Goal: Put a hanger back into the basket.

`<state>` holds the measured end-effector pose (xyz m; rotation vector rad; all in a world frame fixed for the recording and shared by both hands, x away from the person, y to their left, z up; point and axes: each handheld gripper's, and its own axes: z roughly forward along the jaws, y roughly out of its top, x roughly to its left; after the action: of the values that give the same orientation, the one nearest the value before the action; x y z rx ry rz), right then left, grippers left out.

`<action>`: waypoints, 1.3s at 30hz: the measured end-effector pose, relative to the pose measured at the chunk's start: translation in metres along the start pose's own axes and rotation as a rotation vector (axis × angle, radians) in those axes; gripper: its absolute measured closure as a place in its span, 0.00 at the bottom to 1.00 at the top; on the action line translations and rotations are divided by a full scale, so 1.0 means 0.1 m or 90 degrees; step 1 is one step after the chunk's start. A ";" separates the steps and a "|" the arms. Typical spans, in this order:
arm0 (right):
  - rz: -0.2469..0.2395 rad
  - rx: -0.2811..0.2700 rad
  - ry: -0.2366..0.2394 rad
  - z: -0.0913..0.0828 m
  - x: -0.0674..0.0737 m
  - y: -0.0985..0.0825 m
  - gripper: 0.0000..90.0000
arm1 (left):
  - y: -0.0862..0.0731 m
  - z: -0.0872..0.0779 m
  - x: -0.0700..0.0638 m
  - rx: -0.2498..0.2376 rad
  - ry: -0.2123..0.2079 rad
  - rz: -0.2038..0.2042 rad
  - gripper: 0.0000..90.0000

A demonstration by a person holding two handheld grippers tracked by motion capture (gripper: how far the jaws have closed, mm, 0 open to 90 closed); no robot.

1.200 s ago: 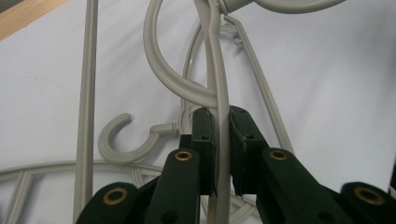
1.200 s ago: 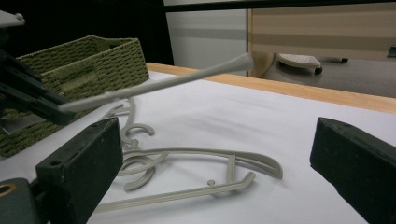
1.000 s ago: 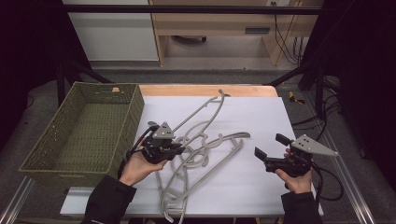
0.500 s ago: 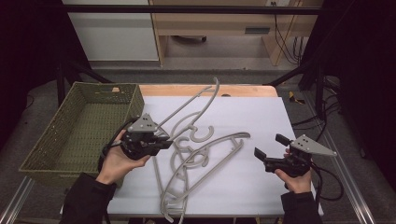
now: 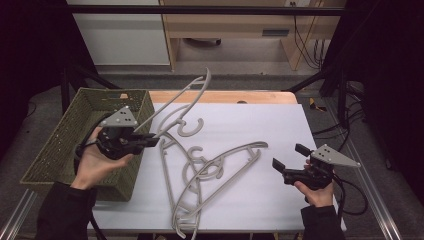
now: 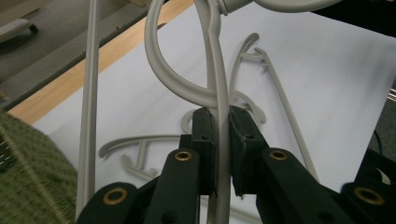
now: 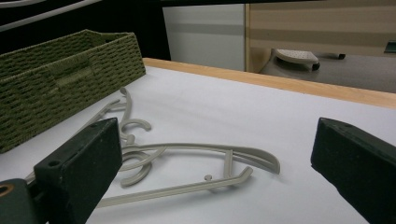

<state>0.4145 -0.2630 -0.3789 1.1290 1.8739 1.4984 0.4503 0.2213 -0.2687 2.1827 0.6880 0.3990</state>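
White table [image 5: 260, 125], hanger [image 5: 172, 105] in left gripper [image 5: 150, 140]

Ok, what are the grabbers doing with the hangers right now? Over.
Left gripper shut on a raised hanger beside the basket. Right gripper open, empty. Other hangers lie tangled on the table.

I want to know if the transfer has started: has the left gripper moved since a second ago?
Yes. The left gripper, shut on a hanger, has shifted left from over the white tabletop to over the green basket rim, lifting the hanger.
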 end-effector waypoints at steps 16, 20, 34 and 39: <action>0.000 0.003 -0.002 0.01 0.00 0.00 0.03 | -0.29 -0.41 0.47 -0.006 0.042 -0.043 0.90; 0.001 0.004 -0.001 0.01 0.00 -0.01 0.03 | -0.43 -0.48 0.57 -0.001 0.050 -0.049 0.90; 0.001 0.010 -0.003 0.03 -0.01 -0.02 0.03 | -0.92 -0.64 0.96 0.032 0.080 -0.095 0.90; 0.000 0.013 -0.002 0.04 -0.01 -0.03 0.03 | -1.09 -0.68 1.08 0.031 0.083 -0.107 0.90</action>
<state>0.4175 -0.2615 -0.3827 1.1405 1.8902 1.4804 0.4666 0.3848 -0.3042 2.1386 0.9553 0.4418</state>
